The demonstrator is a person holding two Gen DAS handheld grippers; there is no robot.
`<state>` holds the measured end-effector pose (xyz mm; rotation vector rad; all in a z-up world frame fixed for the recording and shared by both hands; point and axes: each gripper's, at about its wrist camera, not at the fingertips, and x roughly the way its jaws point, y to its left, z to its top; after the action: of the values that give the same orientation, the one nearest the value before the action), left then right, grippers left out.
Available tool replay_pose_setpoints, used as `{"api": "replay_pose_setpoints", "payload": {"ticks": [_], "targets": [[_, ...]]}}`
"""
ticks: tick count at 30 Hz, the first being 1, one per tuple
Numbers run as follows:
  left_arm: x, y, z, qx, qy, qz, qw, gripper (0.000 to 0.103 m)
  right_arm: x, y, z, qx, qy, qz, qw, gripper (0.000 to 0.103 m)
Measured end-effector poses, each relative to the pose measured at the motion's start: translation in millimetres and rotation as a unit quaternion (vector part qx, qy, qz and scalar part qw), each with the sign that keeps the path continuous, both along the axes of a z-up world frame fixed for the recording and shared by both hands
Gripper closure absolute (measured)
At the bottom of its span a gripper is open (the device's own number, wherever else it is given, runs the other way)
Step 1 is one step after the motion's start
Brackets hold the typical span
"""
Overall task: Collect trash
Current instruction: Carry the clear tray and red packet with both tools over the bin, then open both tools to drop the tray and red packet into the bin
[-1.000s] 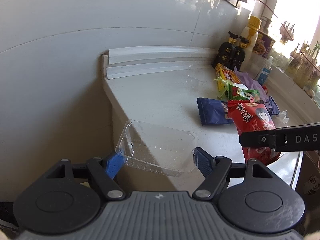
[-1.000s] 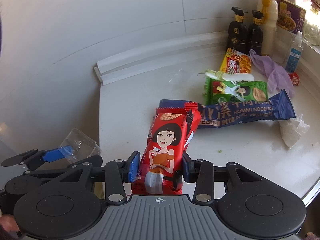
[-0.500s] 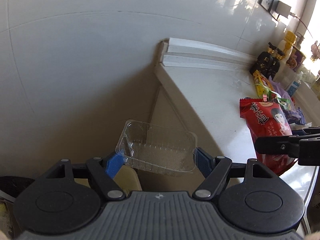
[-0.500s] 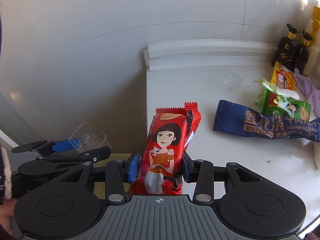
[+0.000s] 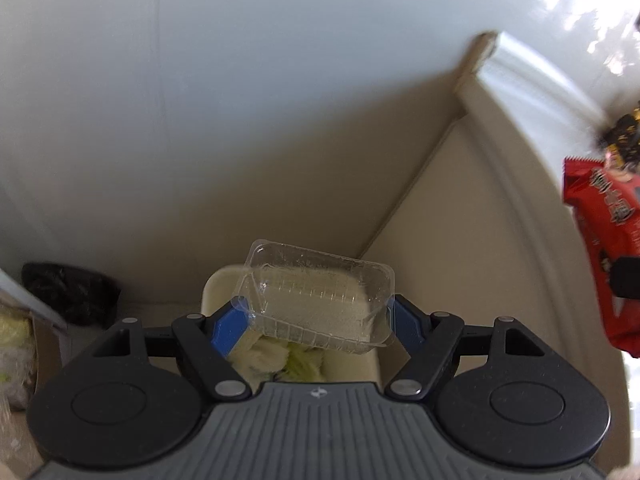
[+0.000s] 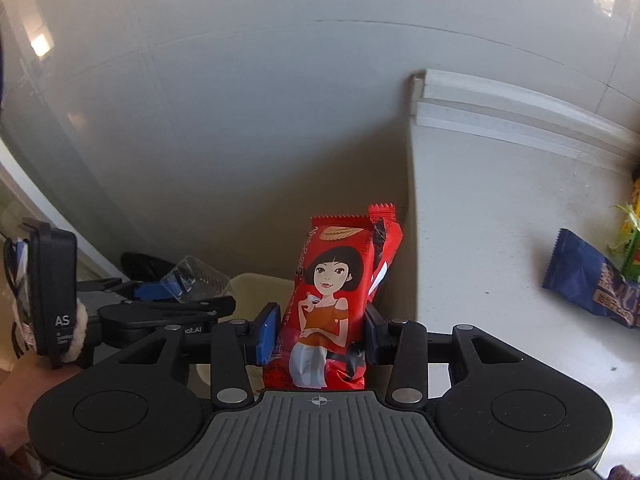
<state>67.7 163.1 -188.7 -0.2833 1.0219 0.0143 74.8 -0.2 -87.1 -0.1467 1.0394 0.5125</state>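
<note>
Bin [image 5: 372, 364] is what has come into view: a second ago we were looking across the counter [image 6: 500, 240], and now both grippers hang past its left edge, over the floor. We judge that the carry is nearly done and only the drop remains.

Our left gripper [image 5: 312, 320] stands wide, its blue pads pressed on the ends of a clear tray [image 5: 320, 300], which sits right above the bin's mouth. Our right gripper [image 6: 318, 332] is about half closed on a red wrapper [image 6: 332, 300], upright between the pads and beside the counter edge, nearer the bin's right side.

The bin is cream and already holds pale, leafy scraps [image 5: 276, 356]. The tray itself is empty. A blue wrapper [image 6: 592, 284] and a green one lie on the counter, not yet collected.
</note>
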Motion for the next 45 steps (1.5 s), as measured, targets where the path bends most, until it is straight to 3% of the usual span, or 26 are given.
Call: {"api": "replay_pose_setpoints", "payload": {"ticks": [10,19,33,40,42,43,45], "targets": [[5,0,-66,0.006,0.069,-0.006,0.9976,0.029,9,47,-43,-0.016,0.048,0.08,0.996,0.063],[13,4,-115,0.003,0.115,-0.009,0.9933,0.029,29,67,-92,-0.047,0.097,0.106,0.988,0.063],[23,2,-140,0.003,0.145,-0.012,0.9894,0.027,59,106,-130,-0.078,0.154,0.112,0.979,0.062],[22,3,-141,0.007,0.148,-0.011,0.9889,0.013,59,105,-127,-0.081,0.158,0.111,0.978,0.06],[22,4,-143,0.004,0.147,-0.01,0.9891,0.01,61,103,-125,-0.07,0.164,0.107,0.978,0.056],[22,4,-143,0.001,0.147,-0.009,0.9891,0.008,62,99,-127,-0.066,0.166,0.103,0.979,0.045],[22,4,-143,-0.001,0.149,-0.007,0.9888,0.008,63,95,-123,-0.058,0.166,0.094,0.98,0.036]]}}
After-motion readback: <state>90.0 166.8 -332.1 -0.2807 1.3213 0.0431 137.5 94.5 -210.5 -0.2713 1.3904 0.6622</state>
